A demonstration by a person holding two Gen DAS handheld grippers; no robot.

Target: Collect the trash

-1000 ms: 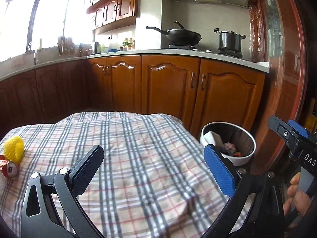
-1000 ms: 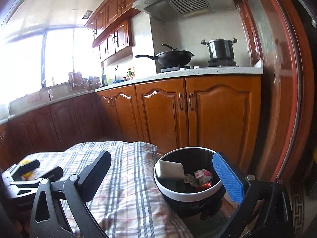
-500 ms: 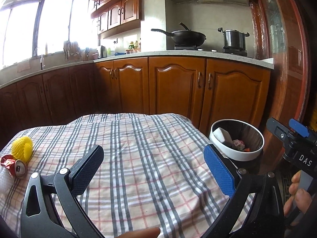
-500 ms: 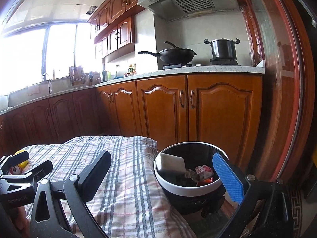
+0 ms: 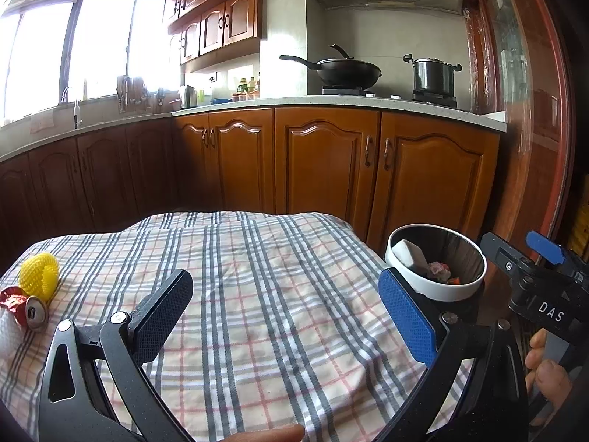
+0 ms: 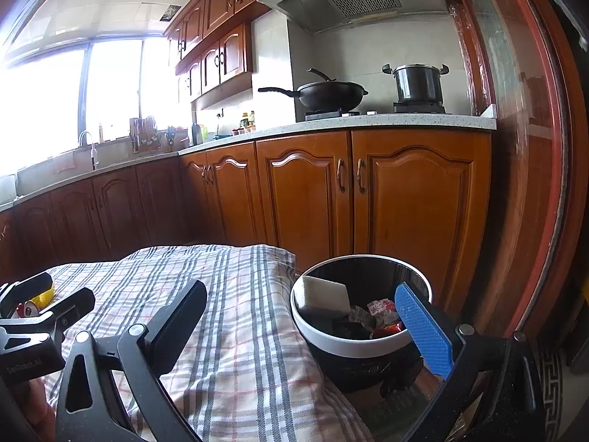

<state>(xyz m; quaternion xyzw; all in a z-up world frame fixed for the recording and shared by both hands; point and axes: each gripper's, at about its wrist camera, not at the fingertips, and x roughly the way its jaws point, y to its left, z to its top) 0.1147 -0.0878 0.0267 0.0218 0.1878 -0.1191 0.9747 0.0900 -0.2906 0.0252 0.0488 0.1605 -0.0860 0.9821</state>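
Brown kitchen cupboards [image 5: 324, 162] stand behind my table with its checked cloth [image 5: 250, 294]. My left claw [image 5: 283, 309] is spread wide over the cloth and pinches nothing. My right claw [image 6: 305, 320] is spread wide too, by the trash bin [image 6: 353, 344]. A white block [image 6: 324, 294] and wrappers lie in the bin. Far left on the cloth sit a yellow net thing [image 5: 38, 274] and a squashed can [image 5: 31, 311], maybe touching.
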